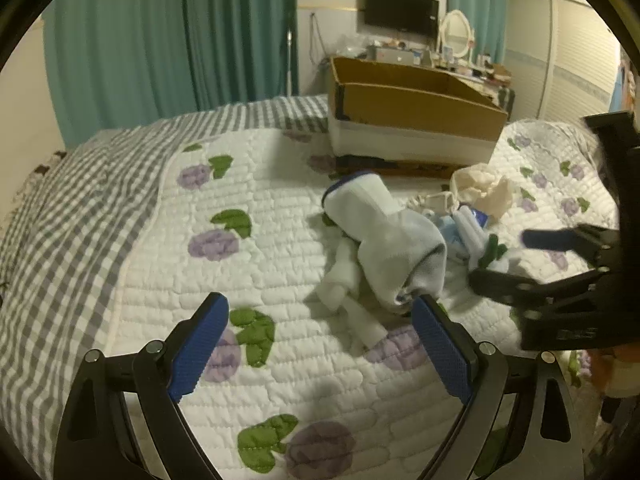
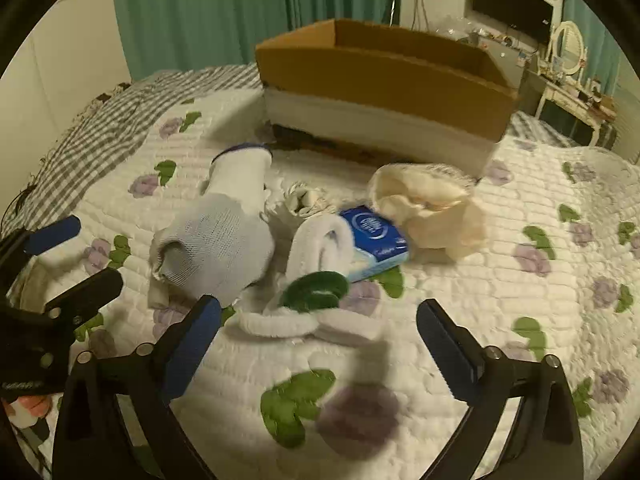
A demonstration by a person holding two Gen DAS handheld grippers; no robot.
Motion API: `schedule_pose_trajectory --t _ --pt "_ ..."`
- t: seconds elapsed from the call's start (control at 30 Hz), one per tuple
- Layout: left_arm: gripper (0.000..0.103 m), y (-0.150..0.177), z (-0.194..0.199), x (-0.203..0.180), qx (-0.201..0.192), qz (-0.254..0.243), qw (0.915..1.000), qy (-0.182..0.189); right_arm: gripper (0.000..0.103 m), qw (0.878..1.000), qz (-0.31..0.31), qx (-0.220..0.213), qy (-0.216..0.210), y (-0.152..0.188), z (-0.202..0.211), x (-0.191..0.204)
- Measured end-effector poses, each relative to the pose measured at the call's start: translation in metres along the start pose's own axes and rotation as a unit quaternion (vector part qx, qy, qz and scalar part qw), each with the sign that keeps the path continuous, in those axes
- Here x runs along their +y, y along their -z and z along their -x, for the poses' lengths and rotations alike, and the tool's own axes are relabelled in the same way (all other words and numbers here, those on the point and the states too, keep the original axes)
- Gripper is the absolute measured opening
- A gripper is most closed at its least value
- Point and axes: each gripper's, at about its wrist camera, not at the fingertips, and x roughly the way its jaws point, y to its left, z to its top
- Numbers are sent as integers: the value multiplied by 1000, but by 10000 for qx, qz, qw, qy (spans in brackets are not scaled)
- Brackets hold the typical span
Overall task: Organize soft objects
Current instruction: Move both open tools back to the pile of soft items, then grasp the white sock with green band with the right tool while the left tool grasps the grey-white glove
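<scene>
A heap of soft things lies mid-bed on a quilt [image 2: 500, 280] printed with purple flowers, near a cardboard box [image 2: 384, 80] whose inside is hidden behind its tall wall. A grey-white sock [image 2: 224, 240] with a dark-trimmed cuff partly covers other white pieces; beside it sit a rolled white cloth [image 2: 320, 244], a blue tissue pack [image 2: 374, 236], a cream bundle [image 2: 424, 204] and a blurred green-and-white item [image 2: 316, 288], hard to identify. The left hand-held gripper [image 1: 320, 304] and the right hand-held gripper [image 2: 320, 308] hover wide open, holding nothing. Teal curtains [image 1: 168, 36], a wall television [image 1: 400, 10] and a cluttered dresser [image 2: 572, 92] stand beyond the bed's far edge.
</scene>
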Motion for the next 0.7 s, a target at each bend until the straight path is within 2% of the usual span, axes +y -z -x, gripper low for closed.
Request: schedule_pose_trajectory --t 0.03,0.07,0.13,0.17,0.27,0.43,0.53,0.63,0.67,0.7 --pt "94 0 0 -2 -5 -26 10000 27 85 10000 -1 86 -44 0 -6 0" --pt "94 0 -1 -3 -11 -35 10000 29 67 9999 6 154 -65 1 -10 0" --pt "94 0 -2 -6 -29 -80 10000 -13 61 9996 86 270 -30 3 -14 2" --pt "94 0 -3 -8 -24 -129 9999 -10 54 9996 145 250 -4 3 -11 3" --pt "94 -2 -2 -15 -51 -238 9997 31 46 9999 126 47 43 -1 5 0" --pt "94 -17 0 -38 -254 -437 9981 344 45 9994 11 -275 231 -10 28 -17" --pt "94 -25 -9 -55 -206 -571 9968 511 45 9989 -134 -302 342 -11 33 -33" --pt "92 -28 -24 -66 -123 -693 9965 444 45 9986 -296 -239 366 -6 32 -49" --pt "89 -28 -29 -69 -102 -729 9965 393 45 9986 -324 -215 365 -5 31 -51" --pt "74 -28 -35 -70 -64 -736 9965 399 45 9986 -353 -186 357 -4 29 -54"
